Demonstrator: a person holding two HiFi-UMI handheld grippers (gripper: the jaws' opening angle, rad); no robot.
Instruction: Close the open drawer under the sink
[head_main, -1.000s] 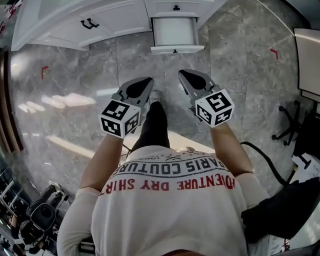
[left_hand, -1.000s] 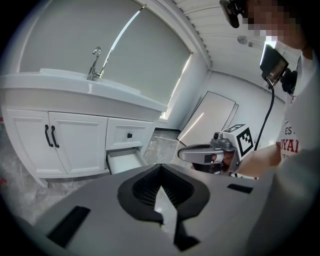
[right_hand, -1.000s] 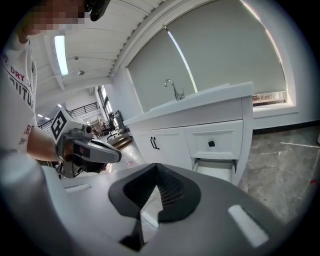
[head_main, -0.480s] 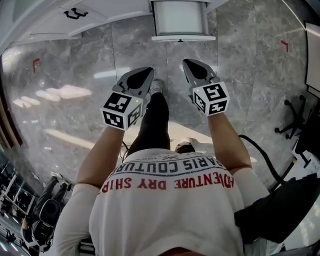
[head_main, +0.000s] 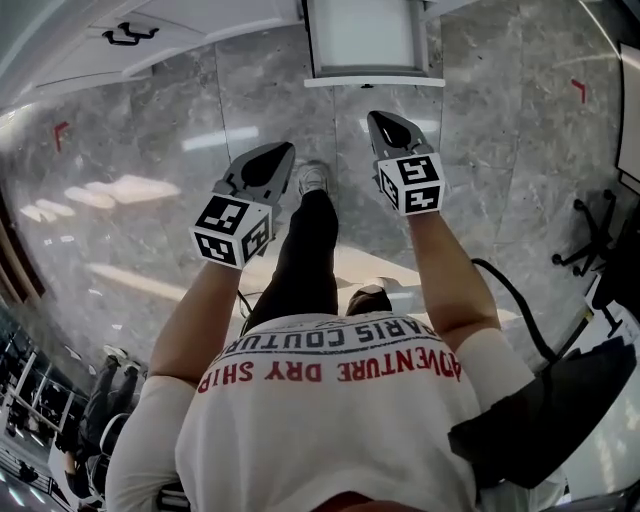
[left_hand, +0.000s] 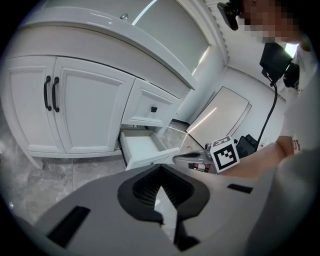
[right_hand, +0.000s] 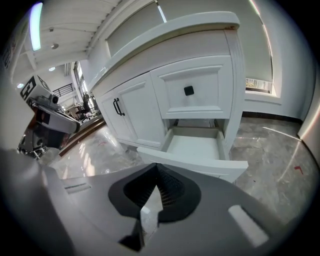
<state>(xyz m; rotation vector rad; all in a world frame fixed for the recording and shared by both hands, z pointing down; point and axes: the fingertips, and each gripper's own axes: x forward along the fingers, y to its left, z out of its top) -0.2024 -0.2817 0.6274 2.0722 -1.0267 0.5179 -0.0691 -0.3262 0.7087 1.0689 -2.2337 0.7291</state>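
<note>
The open drawer juts from the white sink cabinet at the top of the head view, empty, with its front panel facing me. My left gripper and right gripper hover over the marble floor just short of it, both shut and holding nothing. The left gripper view has the drawer ahead to the right, beyond my left gripper. In the right gripper view the drawer lies straight ahead of my right gripper, under a closed drawer with a black knob.
Cabinet doors with black handles stand left of the drawer. Red tape marks sit on the grey marble floor. A black chair base and a cable lie at the right. A white panel leans beyond the cabinet.
I have stepped closer to the cabinet: the drawer has slid towards the top edge of the head view and both grippers have advanced towards it, still shut.
</note>
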